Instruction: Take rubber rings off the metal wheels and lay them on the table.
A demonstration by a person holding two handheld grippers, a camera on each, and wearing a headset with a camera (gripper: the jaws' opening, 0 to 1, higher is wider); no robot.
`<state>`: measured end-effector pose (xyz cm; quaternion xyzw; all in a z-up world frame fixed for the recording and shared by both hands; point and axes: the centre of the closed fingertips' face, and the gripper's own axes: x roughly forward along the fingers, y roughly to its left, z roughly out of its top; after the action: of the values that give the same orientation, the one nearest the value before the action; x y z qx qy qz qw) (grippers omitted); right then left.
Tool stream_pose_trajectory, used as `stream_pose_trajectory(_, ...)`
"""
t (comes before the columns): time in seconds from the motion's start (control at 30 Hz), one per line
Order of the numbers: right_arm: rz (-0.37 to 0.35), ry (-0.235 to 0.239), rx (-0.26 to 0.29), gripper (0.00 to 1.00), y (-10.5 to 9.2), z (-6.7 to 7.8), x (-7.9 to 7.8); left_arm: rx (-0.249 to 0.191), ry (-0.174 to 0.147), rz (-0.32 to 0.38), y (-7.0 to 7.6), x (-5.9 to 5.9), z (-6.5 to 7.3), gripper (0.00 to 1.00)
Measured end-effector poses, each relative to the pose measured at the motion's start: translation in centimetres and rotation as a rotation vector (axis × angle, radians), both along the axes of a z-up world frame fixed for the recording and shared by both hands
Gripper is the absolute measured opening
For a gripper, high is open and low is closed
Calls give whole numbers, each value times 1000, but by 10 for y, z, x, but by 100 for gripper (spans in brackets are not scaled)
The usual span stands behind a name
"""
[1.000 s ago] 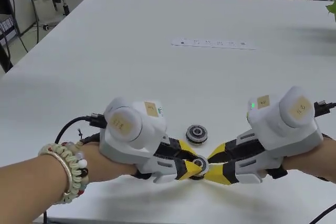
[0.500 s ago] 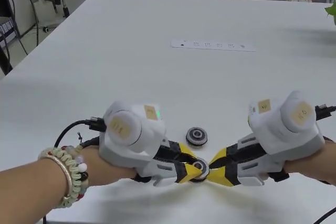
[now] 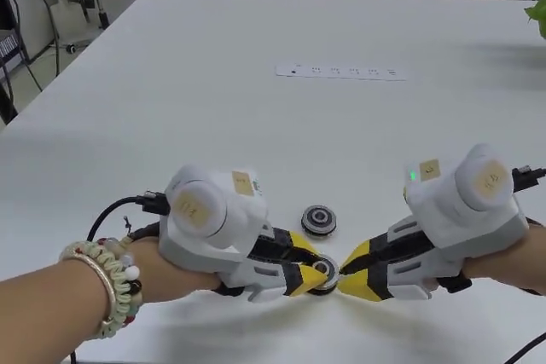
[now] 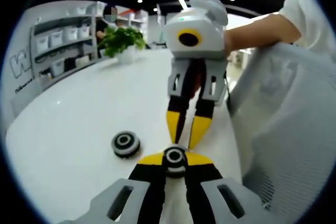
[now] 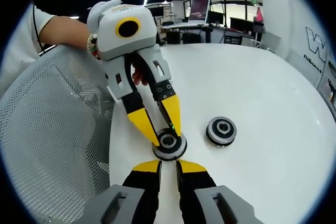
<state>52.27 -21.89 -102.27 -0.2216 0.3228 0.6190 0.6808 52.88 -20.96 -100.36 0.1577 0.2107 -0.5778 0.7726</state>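
Table, broad and white, carries everything. My left claw is clamped on one metal wheel near the front edge. My right claw, jaws drawn nearly together, meets that wheel's rim tip-first; whether it nips the rubber I cannot tell. A second wheel lies just beyond, apart.

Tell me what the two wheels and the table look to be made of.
Clamped wheel: matt black outer band, likely rubber; the silvery ring inside glints, likely metal.
Loose wheel: same look, so probably the same.
Table: smooth white with a faint sheen; laminate or painted board, can't tell which.
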Motion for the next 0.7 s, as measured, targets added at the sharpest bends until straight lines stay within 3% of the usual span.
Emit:
stream_pose_trajectory(0.17, 6, -24, 32, 17, 7, 4, 1, -31, 0, -2, 3, 0, -1, 13)
stream_pose_trajectory(0.33, 33, -69, 23, 22, 12, -1, 3, -61, 5, 13, 4, 1, 0, 13)
stream_pose_trajectory(0.43, 19, -54, 58, 21, 14, 3, 6, -55, -11, 5, 4, 2, 0, 13)
stream_pose_trajectory(0.63, 35, -67, 49, 21, 14, 0, 7, -55, -10, 7, 3, 4, -1, 13)
stream_pose_trajectory(0.7, 30, -50, 56, 20, 13, 1, 8, -51, -10, 6, 3, 4, -1, 13)
